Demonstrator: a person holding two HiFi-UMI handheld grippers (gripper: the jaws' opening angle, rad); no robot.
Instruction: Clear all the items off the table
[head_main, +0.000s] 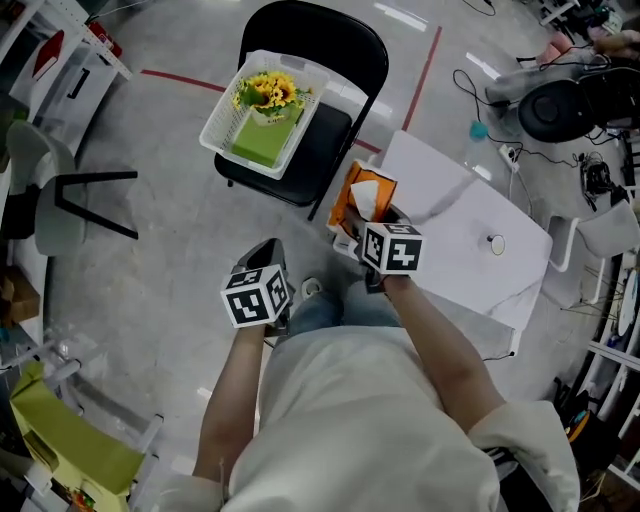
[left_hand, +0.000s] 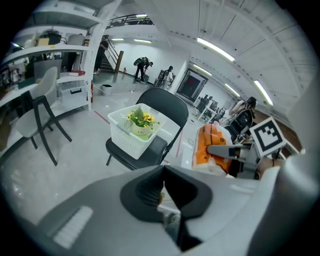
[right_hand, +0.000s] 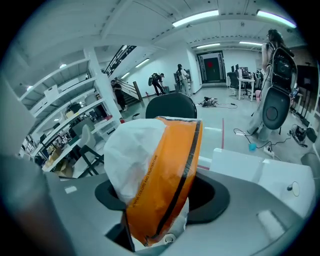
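One orange-and-white packet (right_hand: 159, 170), held off the table, pinched between the jaws of the right gripper (right_hand: 162, 199): the jaws stand partly spread with their pads pressed on its sides, its lower end sunk in the gap between them, its upper part rising past the fingertips, white face toward the left jaw, orange face with a dark stripe toward the right jaw. One right gripper, marker cube on top, pointing forward and down. One left gripper (left_hand: 162, 194), jaws pressed together, nothing between them, just to the left of the right gripper. One white table (head_main: 450, 225), beyond and to the right of the right gripper's jaws. One small round item (head_main: 496, 243) lying on that table, well to the right of those jaws, too small to identify. One black chair (head_main: 330, 35), ahead of both pairs of jaws. One white basket (head_main: 222, 125) standing on the chair's seat, straight ahead of the left gripper's jaws. One bunch of yellow flowers (head_main: 268, 92) inside the basket, beside a green block (head_main: 262, 145).
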